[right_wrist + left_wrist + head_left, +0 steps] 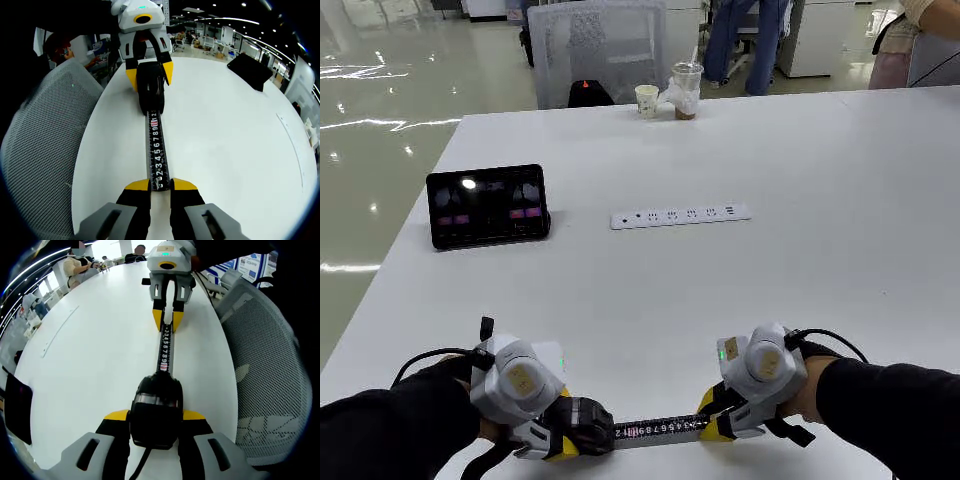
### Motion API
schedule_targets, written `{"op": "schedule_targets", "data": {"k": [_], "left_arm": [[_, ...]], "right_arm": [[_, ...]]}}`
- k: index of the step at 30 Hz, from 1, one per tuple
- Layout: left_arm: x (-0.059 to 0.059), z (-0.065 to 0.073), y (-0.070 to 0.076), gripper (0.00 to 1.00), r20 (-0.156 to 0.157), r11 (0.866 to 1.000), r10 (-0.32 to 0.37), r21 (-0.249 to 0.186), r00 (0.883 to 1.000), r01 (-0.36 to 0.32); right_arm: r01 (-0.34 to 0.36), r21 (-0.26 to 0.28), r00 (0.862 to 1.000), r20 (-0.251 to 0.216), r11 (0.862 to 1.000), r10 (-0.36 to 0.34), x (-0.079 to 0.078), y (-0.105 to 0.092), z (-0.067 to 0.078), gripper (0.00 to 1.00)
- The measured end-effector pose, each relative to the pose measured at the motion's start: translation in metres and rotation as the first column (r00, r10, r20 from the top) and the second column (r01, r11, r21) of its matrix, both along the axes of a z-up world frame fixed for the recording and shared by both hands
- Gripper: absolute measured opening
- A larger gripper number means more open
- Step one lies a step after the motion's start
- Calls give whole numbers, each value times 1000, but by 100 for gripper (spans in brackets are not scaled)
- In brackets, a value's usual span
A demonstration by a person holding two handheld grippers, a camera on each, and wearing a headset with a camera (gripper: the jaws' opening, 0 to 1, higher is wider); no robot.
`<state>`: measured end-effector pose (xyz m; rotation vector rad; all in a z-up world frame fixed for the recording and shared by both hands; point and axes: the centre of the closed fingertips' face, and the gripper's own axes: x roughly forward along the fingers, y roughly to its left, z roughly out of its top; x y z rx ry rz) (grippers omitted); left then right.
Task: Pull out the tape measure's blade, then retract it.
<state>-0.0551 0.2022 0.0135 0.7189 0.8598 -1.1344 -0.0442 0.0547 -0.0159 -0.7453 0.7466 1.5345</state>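
Pinching the blade (156, 140) tip, right gripper (160, 185) opposes left gripper (155, 415), clamped on the case (156, 395). Extraction appears partway; next, draw farther right.

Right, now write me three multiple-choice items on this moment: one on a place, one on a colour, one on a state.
1. In the head view, where does the power strip lie from the tablet?
A) to its right
B) to its left
C) on top of it

2. What colour is the tape measure case?
A) red
B) black
C) white

3. The blade is:
A) fully retracted
B) lying loose, held by nothing
C) pulled out, its end pinched by the right gripper

Answers:
1 A, the strip sits right of the tablet on the white table.
2 B, the left gripper clamps a black case.
3 C, printed numbers show along the stretch between the two grippers.
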Motion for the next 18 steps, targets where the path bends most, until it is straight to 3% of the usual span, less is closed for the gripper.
{"op": "schedule_targets", "data": {"k": [18], "left_arm": [[-1, 0, -1, 31, -2, 1000, -3, -1, 1000, 3]], "right_arm": [[14, -6, 1000, -1, 1000, -14, 1, -17, 0, 11]]}}
